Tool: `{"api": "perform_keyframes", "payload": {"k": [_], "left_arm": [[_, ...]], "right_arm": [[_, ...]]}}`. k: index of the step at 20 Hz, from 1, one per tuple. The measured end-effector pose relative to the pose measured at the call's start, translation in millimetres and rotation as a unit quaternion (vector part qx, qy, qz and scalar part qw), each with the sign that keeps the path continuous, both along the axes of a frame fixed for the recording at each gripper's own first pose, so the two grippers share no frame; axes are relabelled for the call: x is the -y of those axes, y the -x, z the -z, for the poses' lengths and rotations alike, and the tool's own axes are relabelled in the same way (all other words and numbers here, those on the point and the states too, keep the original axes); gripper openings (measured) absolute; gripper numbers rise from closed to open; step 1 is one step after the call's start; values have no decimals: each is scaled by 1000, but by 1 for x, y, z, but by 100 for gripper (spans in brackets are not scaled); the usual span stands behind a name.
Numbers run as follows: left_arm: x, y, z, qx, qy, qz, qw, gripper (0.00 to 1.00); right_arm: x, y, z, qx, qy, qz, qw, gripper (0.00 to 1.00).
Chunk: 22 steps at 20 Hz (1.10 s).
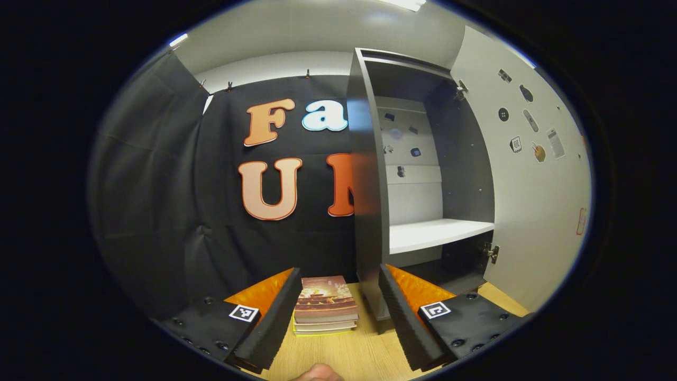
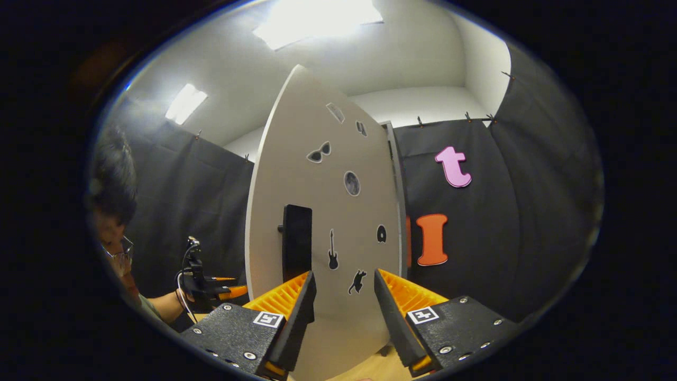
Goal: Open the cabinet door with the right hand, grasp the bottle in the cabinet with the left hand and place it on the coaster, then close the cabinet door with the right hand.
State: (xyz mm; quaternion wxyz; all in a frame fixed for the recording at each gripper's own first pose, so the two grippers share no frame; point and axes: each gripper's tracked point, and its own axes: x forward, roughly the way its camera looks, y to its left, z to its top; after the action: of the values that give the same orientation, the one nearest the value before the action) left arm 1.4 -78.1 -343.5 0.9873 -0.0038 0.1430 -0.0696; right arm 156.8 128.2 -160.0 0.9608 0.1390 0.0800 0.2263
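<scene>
Cabinet (image 1: 370, 174), left gripper view: tall grey carcass ahead and slightly right of the left gripper (image 1: 334, 312), door (image 1: 529, 174) swung fully open to the right. White shelf (image 1: 439, 233) bare; no bottle to be made out inside, and its place cannot be told. Left gripper: jaws wide apart, holding nothing. Stack of books (image 1: 325, 307) on the wooden table (image 1: 349, 354) between the fingers, beyond them.

Door (image 2: 322, 211), right gripper view: outer face with stickers and black handle (image 2: 297, 241), standing upright, long axis vertical, directly ahead of the right gripper (image 2: 344, 312). Right gripper: jaws wide apart, empty, handle just left of centre line. Judgement: the right gripper lies nearer the door, handle a short reach forward-left. The left gripper (image 2: 222, 290) appears farther off at left.
</scene>
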Motion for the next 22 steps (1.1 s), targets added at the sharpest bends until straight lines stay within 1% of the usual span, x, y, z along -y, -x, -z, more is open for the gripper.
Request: {"api": "perform_keyframes", "payload": {"k": [2, 4, 5, 6, 7, 11, 14, 17, 20, 22], "left_arm": [[-9, 0, -8, 9, -2, -5, 1000, 95], [-16, 0, -14, 17, -3, -7, 1000, 96], [-19, 1, -15, 20, -5, -8, 1000, 96], [-23, 0, -16, 23, -5, -9, 1000, 94], [-27, 0, -18, 25, -4, -11, 1000, 95], [-40, -1, -20, 24, 5, -19, 1000, 96], [-48, -2, -25, 28, 4, -22, 999, 94], [-56, -2, -29, 34, 1, -25, 999, 96], [-63, 1, -31, 40, -1, -29, 999, 95], [-71, 3, -34, 42, -1, -34, 999, 95]], "right_arm": [[-13, -4, 1, 1, -6, -16, 1000, 70], [-25, -8, 1, 1, -26, -38, 999, 71], [-29, -9, 0, 0, -30, -43, 999, 71], [-32, -11, 0, -1, -32, -44, 999, 71], [-35, -11, -2, 0, -36, -46, 998, 71], [-50, -18, -3, 5, -35, -73, 997, 71], [-66, -26, -1, 3, -35, -94, 995, 71], [-76, -37, -2, 8, -21, -92, 996, 71], [-80, -48, -3, 6, -11, -83, 996, 72], [-84, -55, 0, -3, -15, -86, 996, 72]]}}
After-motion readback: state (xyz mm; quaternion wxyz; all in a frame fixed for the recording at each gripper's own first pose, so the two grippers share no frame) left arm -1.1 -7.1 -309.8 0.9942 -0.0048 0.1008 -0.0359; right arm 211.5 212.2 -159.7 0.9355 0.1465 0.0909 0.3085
